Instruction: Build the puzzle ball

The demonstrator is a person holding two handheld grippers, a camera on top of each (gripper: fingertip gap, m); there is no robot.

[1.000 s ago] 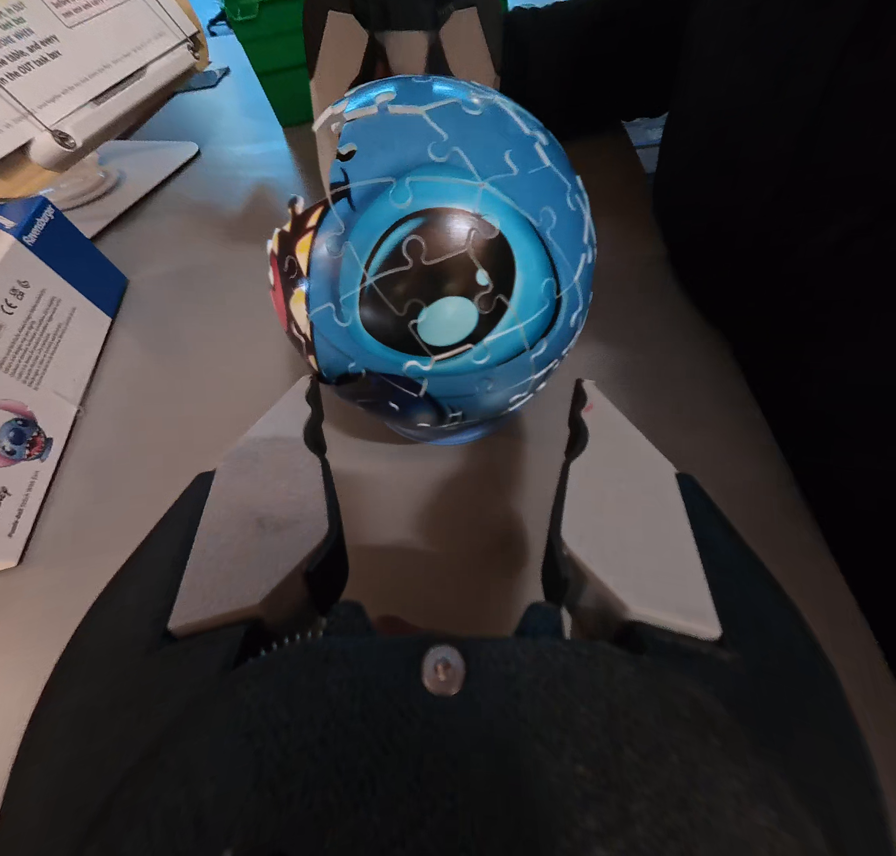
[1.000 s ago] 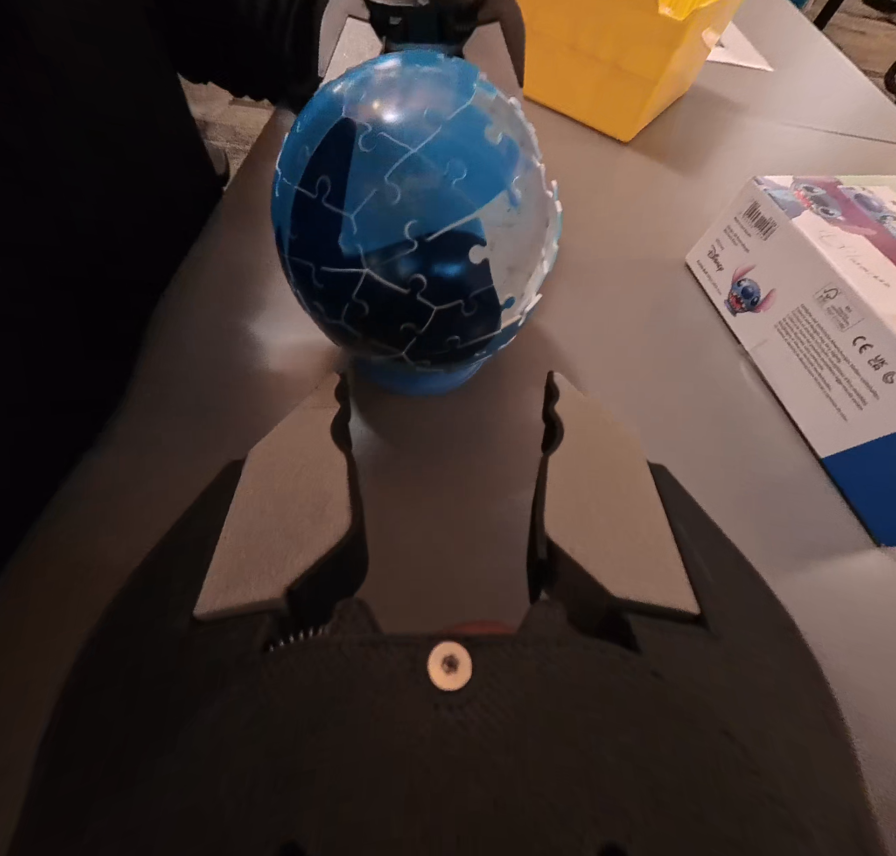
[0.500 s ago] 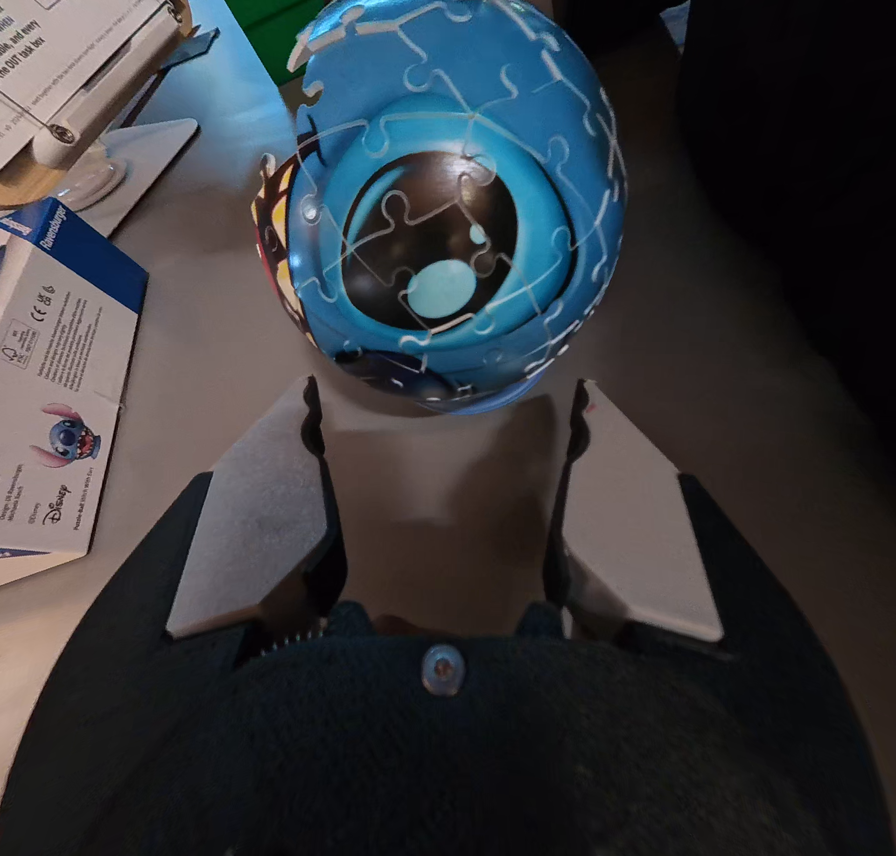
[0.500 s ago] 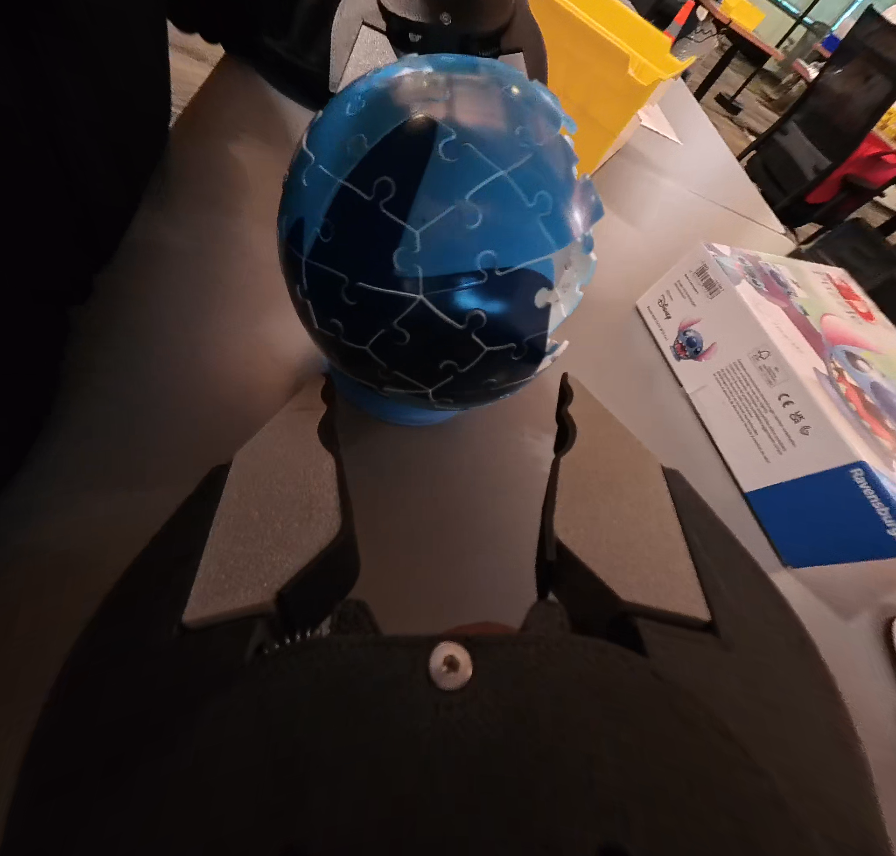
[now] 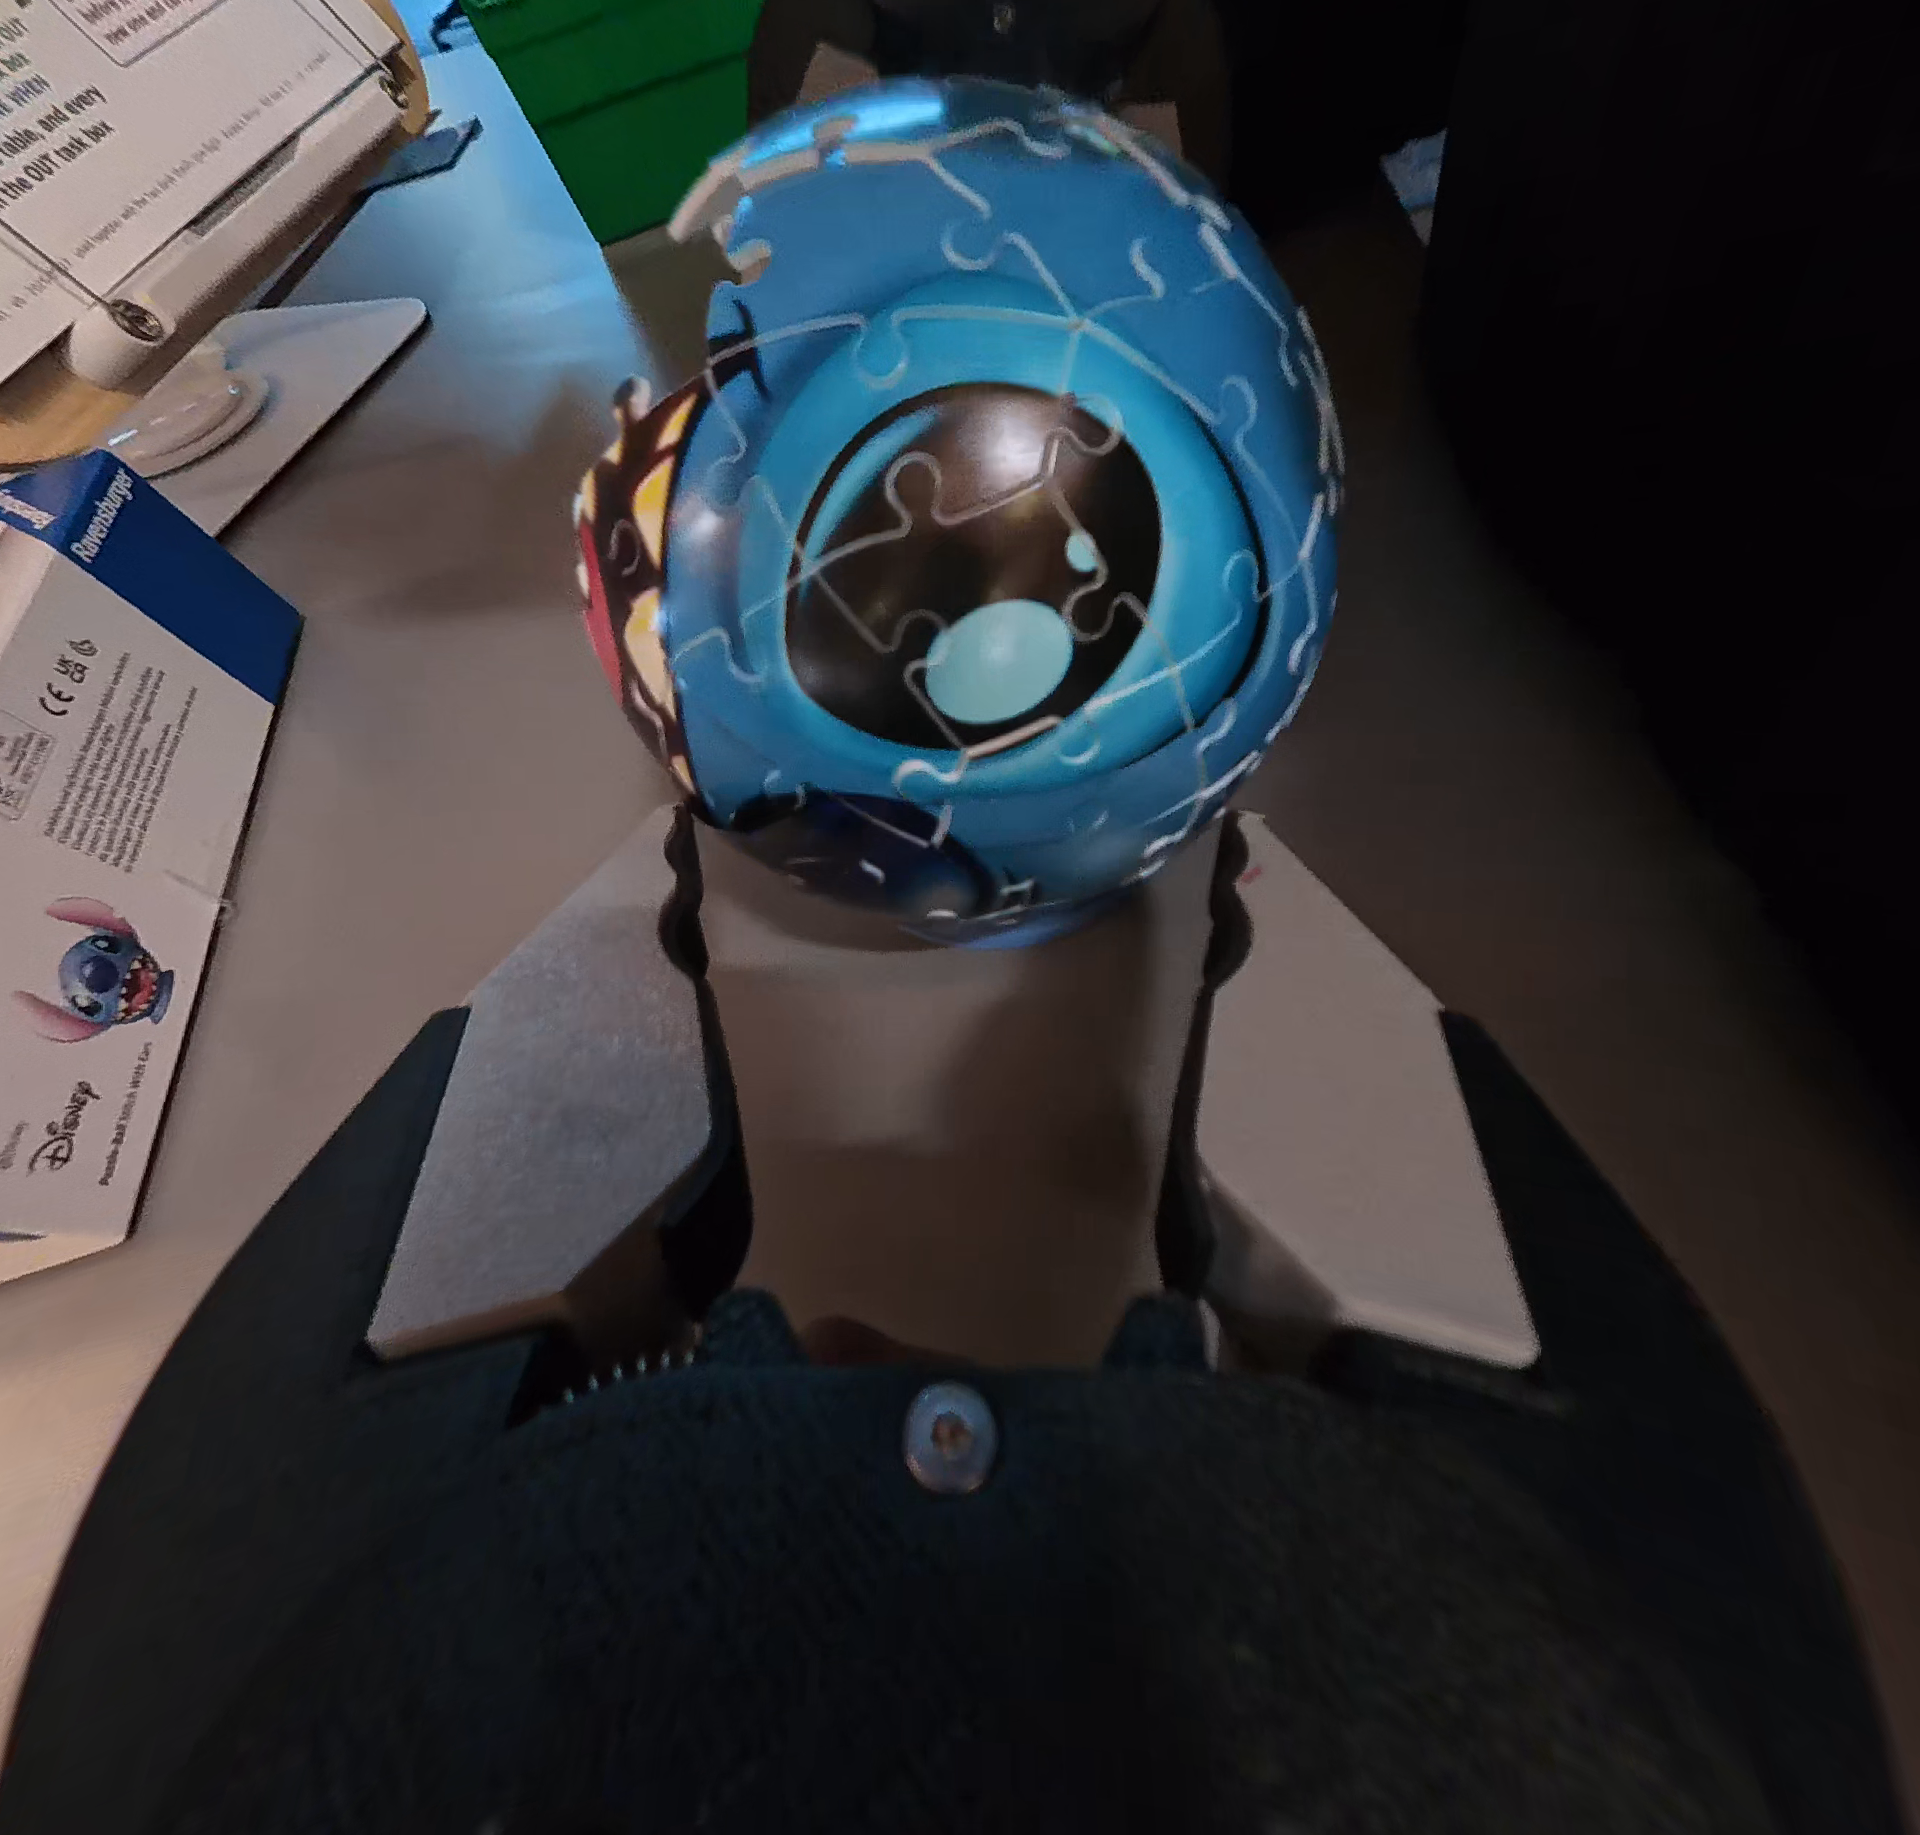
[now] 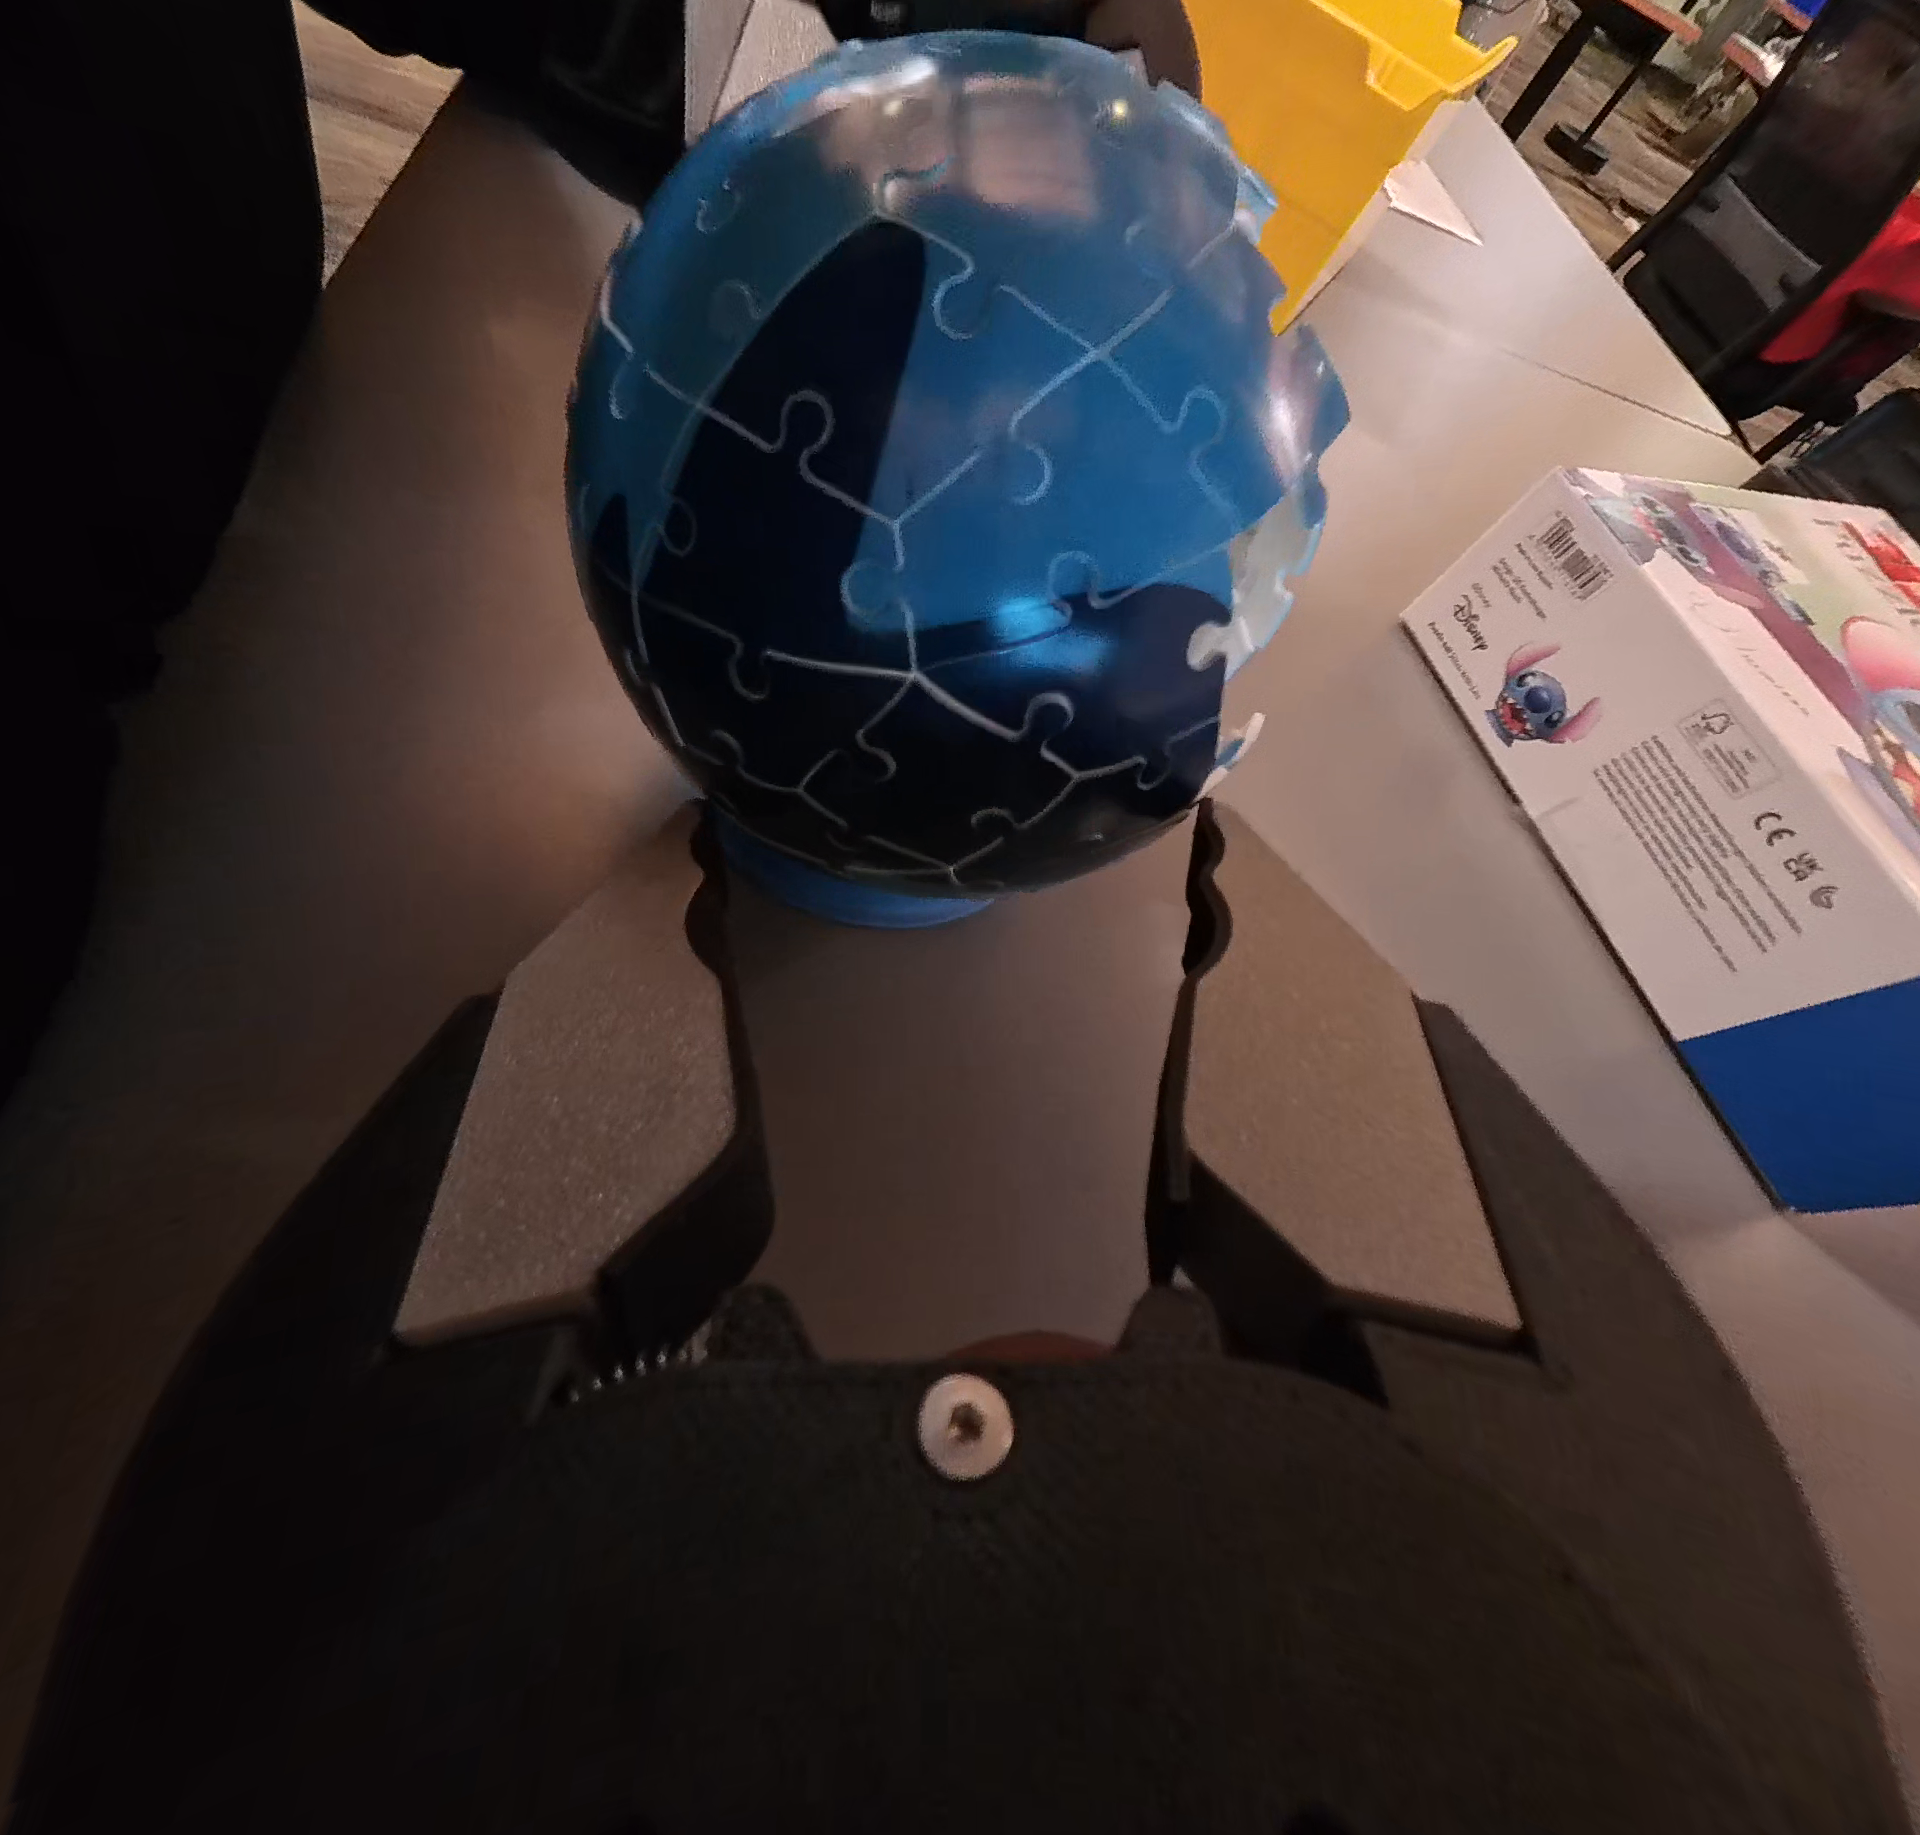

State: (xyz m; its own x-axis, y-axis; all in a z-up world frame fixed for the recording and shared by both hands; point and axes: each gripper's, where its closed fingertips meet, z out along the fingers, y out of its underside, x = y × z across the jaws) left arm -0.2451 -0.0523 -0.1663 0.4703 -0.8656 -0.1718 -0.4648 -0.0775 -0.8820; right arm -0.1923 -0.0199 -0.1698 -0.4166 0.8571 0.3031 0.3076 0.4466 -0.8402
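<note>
You bring both tools in on the puzzle ball (image 5: 997,559), which sits on its blue stand (image 6: 862,897) on the grey surface (image 6: 1455,414), almost complete, with a ragged unfilled edge on the side facing the box. Your left gripper (image 5: 951,886) and right gripper (image 6: 945,871) face each other across it, each with fingers spread wide and empty, tips just at the ball's lower curve. To steady it well, judged from this stance, you close low and evenly from both sides, squeeze gently so the curved pieces do not pop loose, and keep clear of the open edge (image 6: 1247,580) where pieces jut out. The puzzle box (image 6: 1714,777) lies near the ball, white with a blue end, printed with a cartoon figure, logos, a barcode and fine text. A printed instruction sheet (image 5: 156,102) stands on a holder behind it, beside a green bin (image 5: 623,71); a yellow bin (image 6: 1320,71) sits on the opposite side
</note>
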